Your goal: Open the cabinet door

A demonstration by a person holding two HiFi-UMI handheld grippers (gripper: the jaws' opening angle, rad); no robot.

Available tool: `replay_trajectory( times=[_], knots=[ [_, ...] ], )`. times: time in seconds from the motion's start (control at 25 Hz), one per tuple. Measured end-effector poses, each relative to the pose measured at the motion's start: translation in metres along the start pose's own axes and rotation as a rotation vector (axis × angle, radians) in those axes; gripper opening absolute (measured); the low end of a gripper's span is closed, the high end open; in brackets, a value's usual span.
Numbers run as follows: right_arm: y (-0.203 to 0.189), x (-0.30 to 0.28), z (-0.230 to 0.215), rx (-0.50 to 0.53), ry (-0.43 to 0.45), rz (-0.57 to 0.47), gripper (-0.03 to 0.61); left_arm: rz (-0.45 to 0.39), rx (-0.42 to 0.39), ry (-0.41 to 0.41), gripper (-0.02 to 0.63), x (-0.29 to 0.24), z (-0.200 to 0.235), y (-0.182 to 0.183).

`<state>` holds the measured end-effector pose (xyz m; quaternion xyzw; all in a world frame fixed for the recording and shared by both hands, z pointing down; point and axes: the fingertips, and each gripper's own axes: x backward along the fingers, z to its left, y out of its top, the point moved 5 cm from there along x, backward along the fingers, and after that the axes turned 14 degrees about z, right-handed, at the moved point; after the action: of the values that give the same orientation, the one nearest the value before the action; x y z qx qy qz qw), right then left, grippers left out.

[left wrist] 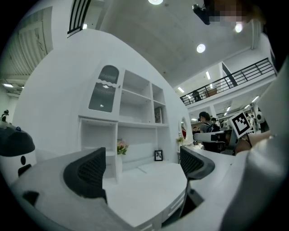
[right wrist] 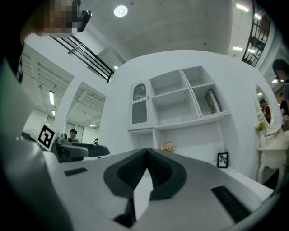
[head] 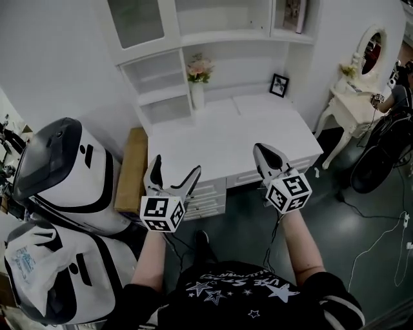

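Closest in, the left gripper, white-bodied with black ribbed jaws and a marker cube, is up in front of the person with its jaws spread wide and nothing between them. The right gripper is the same build, but its jaws are squeezed together on nothing.

Just past both is a white wooden desk with drawers along the front. Further back on the desktop there's a white vase of pink flowers and a small black picture frame.

Behind those rises the white shelf unit. The cabinet door, white-framed with a glass panel, sits at its upper left. It looks shut and is well apart from both grippers.
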<state>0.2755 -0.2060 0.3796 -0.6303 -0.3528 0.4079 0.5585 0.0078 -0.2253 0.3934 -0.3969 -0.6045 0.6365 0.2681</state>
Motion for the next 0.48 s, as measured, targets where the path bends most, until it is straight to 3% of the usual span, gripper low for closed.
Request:
replay_trajectory(
  times=[0.48],
  knots=[
    [0.101,-0.124,-0.045,0.079,-0.052,-0.109,0.006,-0.141,-0.111,-0.073,0.502,-0.119,0.093,0.105]
  ],
)
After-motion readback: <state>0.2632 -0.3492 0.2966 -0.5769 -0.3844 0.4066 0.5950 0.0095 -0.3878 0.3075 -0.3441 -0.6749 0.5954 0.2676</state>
